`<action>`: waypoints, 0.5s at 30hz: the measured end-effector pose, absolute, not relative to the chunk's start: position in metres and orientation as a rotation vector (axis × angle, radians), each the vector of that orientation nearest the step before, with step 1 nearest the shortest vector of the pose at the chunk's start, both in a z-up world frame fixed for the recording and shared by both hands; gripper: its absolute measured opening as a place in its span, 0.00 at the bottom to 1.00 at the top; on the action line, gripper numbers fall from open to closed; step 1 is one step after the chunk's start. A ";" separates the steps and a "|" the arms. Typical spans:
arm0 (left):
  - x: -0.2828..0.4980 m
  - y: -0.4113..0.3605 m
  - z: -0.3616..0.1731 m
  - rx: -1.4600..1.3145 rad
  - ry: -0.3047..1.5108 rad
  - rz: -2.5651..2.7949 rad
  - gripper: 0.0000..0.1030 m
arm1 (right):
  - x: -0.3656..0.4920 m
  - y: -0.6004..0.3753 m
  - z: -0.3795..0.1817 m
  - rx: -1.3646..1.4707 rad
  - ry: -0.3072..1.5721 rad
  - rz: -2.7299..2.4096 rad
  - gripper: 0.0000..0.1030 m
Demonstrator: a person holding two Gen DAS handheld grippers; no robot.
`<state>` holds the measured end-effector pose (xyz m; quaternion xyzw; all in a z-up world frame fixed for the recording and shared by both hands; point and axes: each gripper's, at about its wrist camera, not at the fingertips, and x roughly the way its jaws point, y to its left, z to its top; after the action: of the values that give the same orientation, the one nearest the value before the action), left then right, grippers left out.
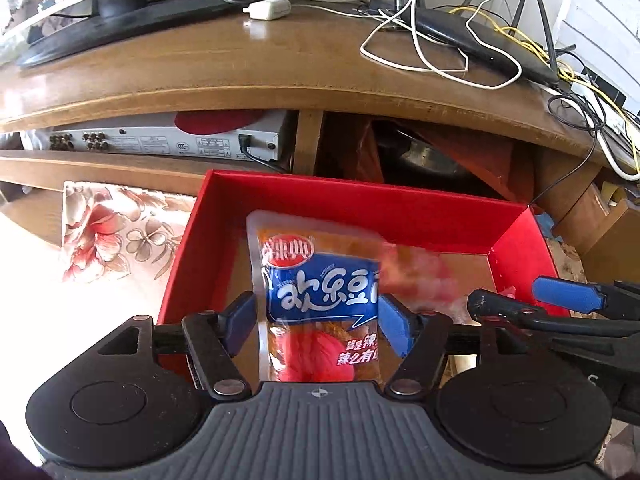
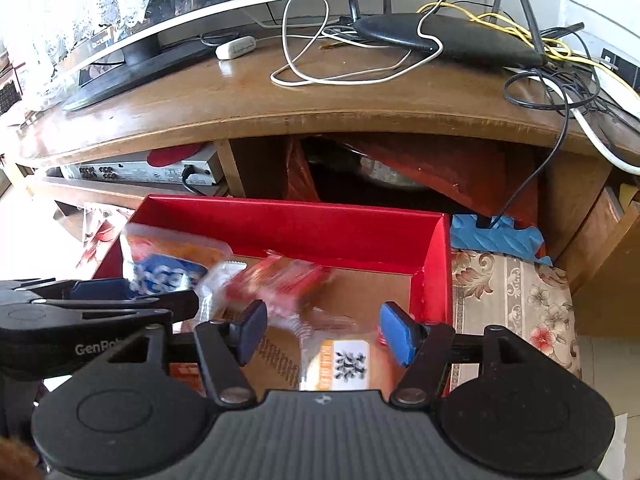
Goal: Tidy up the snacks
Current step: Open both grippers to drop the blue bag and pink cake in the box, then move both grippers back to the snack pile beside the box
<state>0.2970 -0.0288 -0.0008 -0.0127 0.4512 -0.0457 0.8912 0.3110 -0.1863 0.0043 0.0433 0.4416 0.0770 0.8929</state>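
Though claws (image 1: 318, 322) parted, red box (image 1: 360, 196) walls close.

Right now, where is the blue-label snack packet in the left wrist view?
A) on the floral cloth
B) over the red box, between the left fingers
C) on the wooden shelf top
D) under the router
B: the blue-label snack packet sits between the left fingers, over the red box.

1. Bright daylight; the floor at the left edge (image 1: 24, 264) is blown out white.
2. Glare streaks the cabinet top (image 1: 264, 32).
3. A red packet (image 2: 276, 280) is motion-blurred.
4. Fisheye bends edges; corners are black.
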 end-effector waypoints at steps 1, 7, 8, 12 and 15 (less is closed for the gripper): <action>0.296 -0.029 0.001 -0.024 0.932 -0.096 0.71 | 0.310 -0.187 0.005 0.092 0.915 0.158 0.59; 0.290 -0.029 0.011 -0.028 0.909 -0.097 0.72 | 0.304 -0.189 0.016 0.103 0.899 0.152 0.59; 0.288 -0.028 0.013 -0.029 0.908 -0.096 0.73 | 0.302 -0.188 0.018 0.103 0.896 0.153 0.59; 0.280 -0.023 0.020 -0.030 0.900 -0.095 0.73 | 0.293 -0.184 0.027 0.099 0.888 0.160 0.59; 0.271 -0.020 0.023 -0.029 0.899 -0.096 0.74 | 0.284 -0.181 0.032 0.096 0.886 0.163 0.59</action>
<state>0.2713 -0.0198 0.0234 -0.0139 0.4344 -0.0463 0.8994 0.2844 -0.1808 0.0317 0.0466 0.4278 0.0785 0.8992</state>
